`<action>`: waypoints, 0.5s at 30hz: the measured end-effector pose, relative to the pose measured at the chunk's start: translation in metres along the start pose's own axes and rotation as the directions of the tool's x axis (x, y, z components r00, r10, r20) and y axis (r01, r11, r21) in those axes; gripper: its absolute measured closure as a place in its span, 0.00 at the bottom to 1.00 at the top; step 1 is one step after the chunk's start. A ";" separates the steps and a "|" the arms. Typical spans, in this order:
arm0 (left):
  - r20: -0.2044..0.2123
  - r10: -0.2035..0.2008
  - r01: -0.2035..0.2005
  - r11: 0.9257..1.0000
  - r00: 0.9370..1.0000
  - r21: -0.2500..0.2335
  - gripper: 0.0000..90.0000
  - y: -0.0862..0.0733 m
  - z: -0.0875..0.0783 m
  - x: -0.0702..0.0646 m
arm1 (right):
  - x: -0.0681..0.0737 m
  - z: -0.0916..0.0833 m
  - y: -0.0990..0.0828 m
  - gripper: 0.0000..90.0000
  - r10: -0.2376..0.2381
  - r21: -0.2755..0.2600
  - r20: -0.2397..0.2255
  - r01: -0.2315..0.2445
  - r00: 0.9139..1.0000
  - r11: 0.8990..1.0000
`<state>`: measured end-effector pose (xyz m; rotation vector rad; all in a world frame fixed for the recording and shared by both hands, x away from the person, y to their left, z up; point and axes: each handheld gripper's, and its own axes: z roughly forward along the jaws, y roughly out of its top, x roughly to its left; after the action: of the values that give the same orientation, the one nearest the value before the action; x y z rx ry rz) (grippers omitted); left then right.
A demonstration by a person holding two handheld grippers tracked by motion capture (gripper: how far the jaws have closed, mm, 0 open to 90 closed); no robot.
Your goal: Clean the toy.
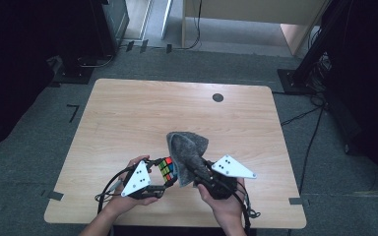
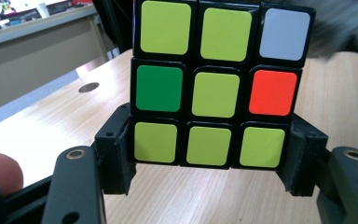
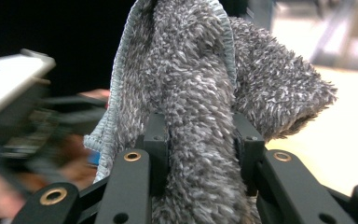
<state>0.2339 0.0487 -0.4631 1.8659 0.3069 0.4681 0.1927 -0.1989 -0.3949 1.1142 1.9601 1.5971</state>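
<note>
Above the near edge of a wooden table [image 1: 128, 113], a person's left gripper [image 1: 163, 183] clamps a puzzle cube [image 1: 167, 169] while the right gripper [image 1: 193, 173] pinches a bunched grey cloth [image 1: 187, 150] against the cube's side. The left gripper view brings out what the high view cannot: the cube [image 2: 221, 81] held by its bottom row between both jaws, its facing side mostly yellow-green with one green, one red and one pale grey sticker. The right gripper view shows the cloth [image 3: 200, 116] squeezed narrow between the jaws, its pale stitched hem [image 3: 116, 88] running down one edge. The high view alone shows a dark round hole [image 1: 217, 97] at the table's far side.
</note>
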 end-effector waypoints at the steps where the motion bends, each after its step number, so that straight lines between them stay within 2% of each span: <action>1: 0.001 0.001 -0.001 1.000 1.000 -0.001 0.38 0.000 0.000 0.000 | 0.007 0.001 0.001 0.74 -0.023 -0.004 -0.042 0.023 0.999 1.000; 4: 0.017 -0.013 0.014 1.000 1.000 -0.017 0.38 0.002 -0.002 0.000 | 0.013 0.008 -0.001 0.75 -0.032 0.038 -0.087 0.035 0.996 0.999; 5: 0.016 -0.012 0.012 1.000 1.000 -0.018 0.38 0.002 -0.003 0.000 | 0.010 0.008 -0.003 0.75 -0.007 0.026 -0.099 0.009 0.995 1.000; 6: 0.018 -0.009 0.010 1.000 1.000 -0.018 0.38 0.001 -0.003 0.001 | 0.005 0.009 -0.003 0.75 0.011 0.034 -0.092 -0.008 0.996 0.999; 8: 0.034 -0.033 0.034 0.999 0.999 -0.041 0.38 0.001 -0.006 0.003 | -0.005 0.007 -0.004 0.76 0.028 0.052 -0.021 -0.027 0.999 0.998; 10: 0.052 -0.069 0.073 0.994 0.996 -0.083 0.38 0.002 -0.009 0.007 | -0.019 0.002 -0.004 0.76 0.086 0.042 0.020 -0.087 0.996 0.995; 12: 0.077 -0.121 0.130 0.983 0.990 -0.131 0.38 0.002 -0.013 0.014 | -0.029 -0.004 -0.003 0.76 0.146 -0.001 0.024 -0.146 0.989 0.989; 13: 0.108 -0.159 0.175 0.972 0.981 -0.155 0.38 0.000 -0.015 0.019 | -0.032 -0.006 -0.003 0.76 0.166 -0.021 0.010 -0.166 0.986 0.986; 15: 0.153 -0.224 0.253 0.945 0.963 -0.206 0.38 -0.002 -0.017 0.025 | -0.032 -0.008 -0.003 0.76 0.193 -0.051 -0.036 -0.195 0.981 0.980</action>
<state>0.2479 0.0748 -0.4561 1.6054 0.3736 0.2063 0.2061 -0.2290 -0.4013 1.2999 1.8638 1.7652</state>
